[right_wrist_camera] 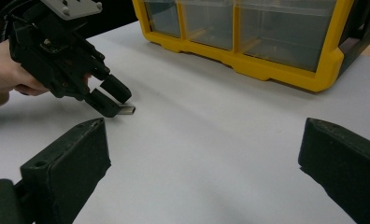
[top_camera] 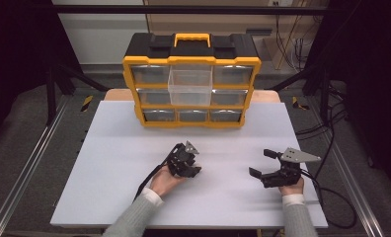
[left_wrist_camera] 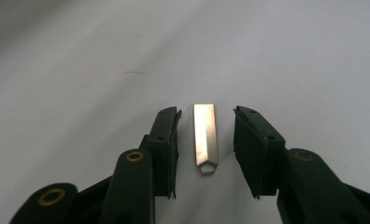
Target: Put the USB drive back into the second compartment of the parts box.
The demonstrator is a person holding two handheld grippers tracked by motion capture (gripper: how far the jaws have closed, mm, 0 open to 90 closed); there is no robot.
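Lying flat on white table (left_wrist_camera: 80,56), between jaws of left gripper (left_wrist_camera: 206,123): small metal piece (left_wrist_camera: 205,137), gaps either side, pads not touching. Jaws apart, unclamped. Positioned well in front of yellow drawer organizer (top_camera: 191,121).

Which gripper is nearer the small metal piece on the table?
Left. The left gripper has its jaws on either side of the metal piece, not yet touching. The right gripper sits apart, well off to the side.

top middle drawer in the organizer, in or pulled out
Pulled out. The clear drawer juts forward of the yellow organizer, overlapping the row below, while the other drawers sit flush.
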